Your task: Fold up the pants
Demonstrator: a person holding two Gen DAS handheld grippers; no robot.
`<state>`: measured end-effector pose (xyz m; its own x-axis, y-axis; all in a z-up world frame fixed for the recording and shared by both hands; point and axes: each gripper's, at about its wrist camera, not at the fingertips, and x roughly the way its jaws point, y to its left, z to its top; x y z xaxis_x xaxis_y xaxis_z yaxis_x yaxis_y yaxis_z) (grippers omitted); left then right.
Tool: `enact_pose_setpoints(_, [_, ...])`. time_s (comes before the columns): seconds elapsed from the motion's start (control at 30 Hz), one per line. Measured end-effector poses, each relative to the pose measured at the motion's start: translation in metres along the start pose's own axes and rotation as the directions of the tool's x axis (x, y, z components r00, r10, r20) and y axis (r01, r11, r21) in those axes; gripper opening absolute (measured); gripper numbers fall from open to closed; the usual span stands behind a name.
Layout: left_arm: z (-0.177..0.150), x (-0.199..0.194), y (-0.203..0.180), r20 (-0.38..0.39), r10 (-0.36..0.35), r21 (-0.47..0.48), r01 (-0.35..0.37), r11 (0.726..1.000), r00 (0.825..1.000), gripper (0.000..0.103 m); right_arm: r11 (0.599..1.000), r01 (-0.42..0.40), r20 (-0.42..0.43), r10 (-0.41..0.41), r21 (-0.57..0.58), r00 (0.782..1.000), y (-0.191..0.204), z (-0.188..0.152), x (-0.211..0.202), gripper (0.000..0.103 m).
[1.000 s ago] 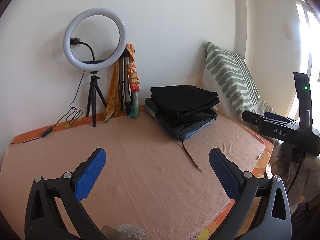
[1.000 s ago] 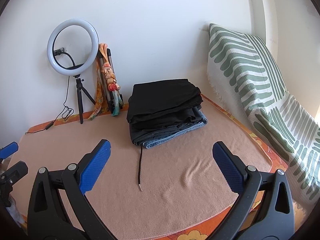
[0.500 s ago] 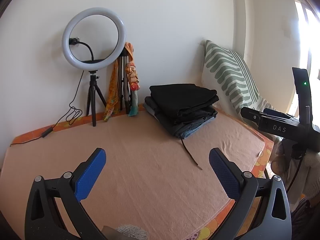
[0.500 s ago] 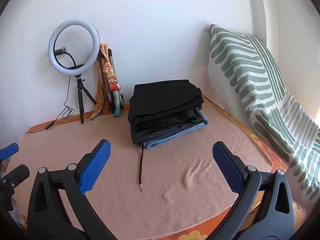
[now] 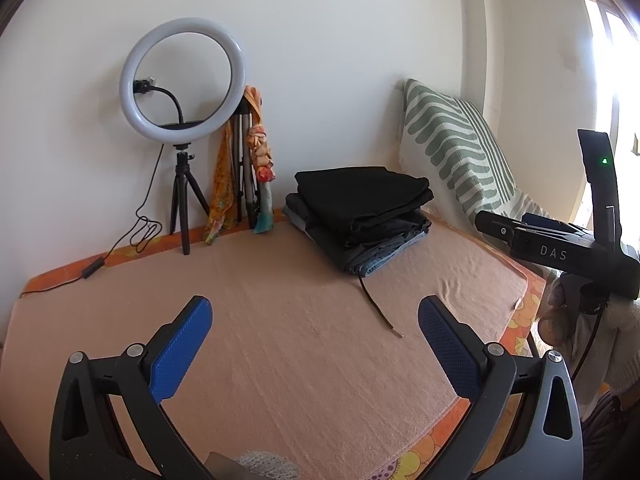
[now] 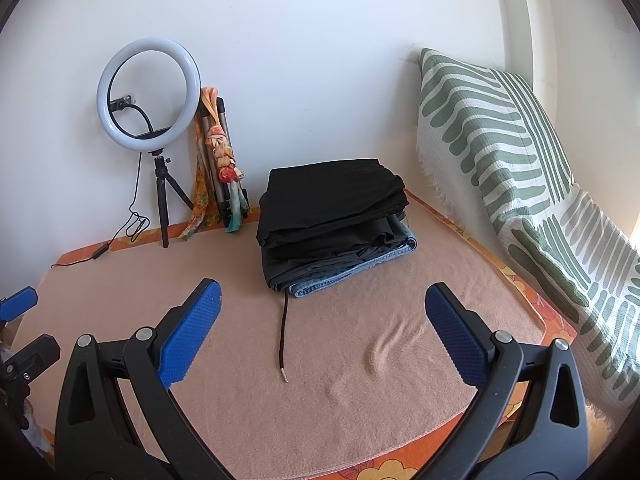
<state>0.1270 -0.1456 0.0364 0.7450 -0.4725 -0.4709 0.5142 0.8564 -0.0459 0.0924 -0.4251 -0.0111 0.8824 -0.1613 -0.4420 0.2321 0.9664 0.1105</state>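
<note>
Peach blanket (image 6: 360, 364) is lying bare in front as working room, folded pants stack (image 6: 332, 220) sitting back near the wall, while left gripper (image 5: 314, 344) and right gripper (image 6: 322, 330) are hovering wide open, holding nothing.

Before you: bed under a peach fleece blanket (image 6: 360, 380) | far middle: stack of folded black, grey and blue denim pants (image 6: 332, 232), dark drawstring (image 6: 283, 336) trailing toward you | far left: white ring light on black tripod (image 6: 150, 120)

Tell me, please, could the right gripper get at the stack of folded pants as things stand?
Probably yes: the right gripper is open and empty, and only bare blanket and a loose drawstring lie before the stack.
</note>
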Motion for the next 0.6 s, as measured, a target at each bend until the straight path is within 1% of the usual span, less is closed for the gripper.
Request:
enact_pose_setpoints(0.43, [0.0009,-0.0012,0.0009,0.003,0.011,-0.001,-0.011,1.000,1.000,0.103,1.000,-0.001,-0.001,0.001,-0.003,1.000,0.0048,0.0004,-0.0005,0.103])
enact_pose_setpoints(0.6, [0.0007,-0.0001,0.0056,-0.005,0.016,-0.024,-0.016,1.000,1.000,0.103,1.000,0.000,-0.001,0.000,-0.005,1.000,0.0057,0.0004,-0.0007,0.103])
